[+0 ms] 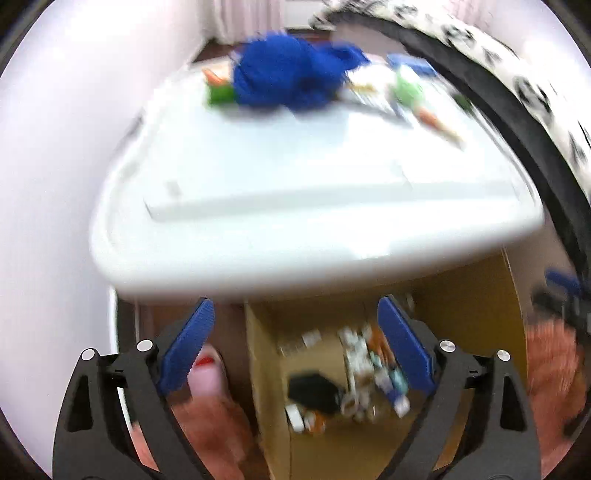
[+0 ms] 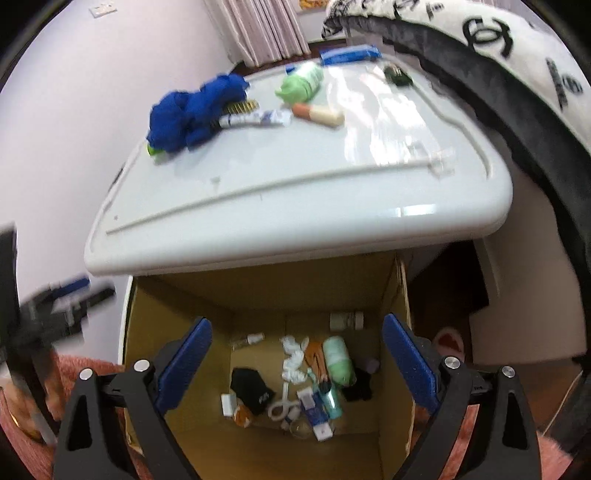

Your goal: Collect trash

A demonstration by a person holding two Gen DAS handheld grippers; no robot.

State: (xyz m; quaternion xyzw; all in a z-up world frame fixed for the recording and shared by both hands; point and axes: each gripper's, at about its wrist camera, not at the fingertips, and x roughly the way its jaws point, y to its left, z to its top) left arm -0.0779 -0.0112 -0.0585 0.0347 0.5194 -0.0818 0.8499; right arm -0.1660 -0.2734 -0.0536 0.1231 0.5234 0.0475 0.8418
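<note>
While both point down into the cardboard box [image 2: 391, 291], the left gripper [image 1: 295, 343] and right gripper [image 2: 297, 354] gape wide, holding nothing.

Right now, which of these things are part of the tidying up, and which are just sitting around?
Part of the job:
- cardboard box under the table, already holding trash
- blue cloth, green packet and crumpled tube on the white table
- left gripper and right gripper, both open and empty above the box

Just lying about:
- curtain
- patterned blanket
- wall socket
</note>
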